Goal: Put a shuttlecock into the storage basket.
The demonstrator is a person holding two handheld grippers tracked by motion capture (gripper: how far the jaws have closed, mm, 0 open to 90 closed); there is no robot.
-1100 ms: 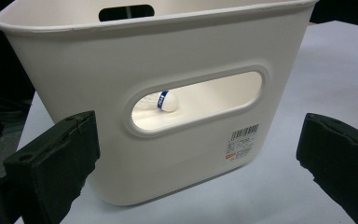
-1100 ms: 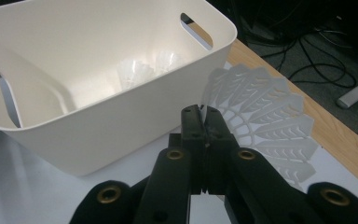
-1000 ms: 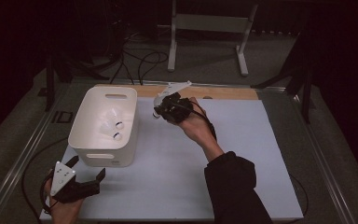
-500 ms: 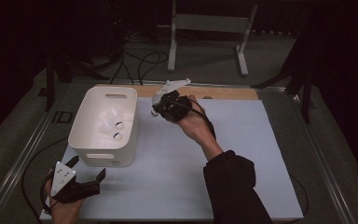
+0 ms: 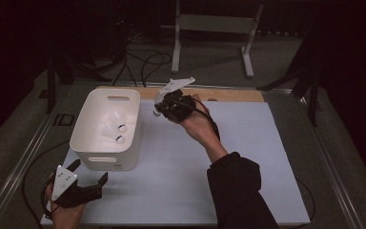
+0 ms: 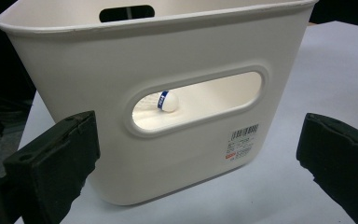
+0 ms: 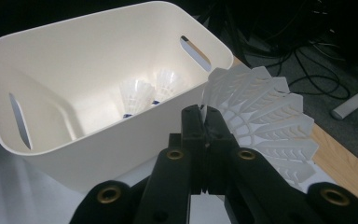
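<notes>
Item in hand: white plastic-skirted shuttlecock [image 7: 261,121], pinched by its skirt edge in the clamped jaws of the right gripper [image 7: 204,140], raised just beside the bin's right rim, near the desk's far edge.
Receptacle: white plastic bin with slot handles [image 5: 106,152], at the desk's left side; two shuttlecocks [image 7: 149,93] already inside.
Left gripper [image 5: 88,177]: jaws spread wide, empty, at the near-left corner facing the bin's wall.
Handling advice: carry the shuttlecock fully over the rim before releasing; keep it low so it cannot bounce out.
Risk: the light skirt may catch on the pads.
</notes>
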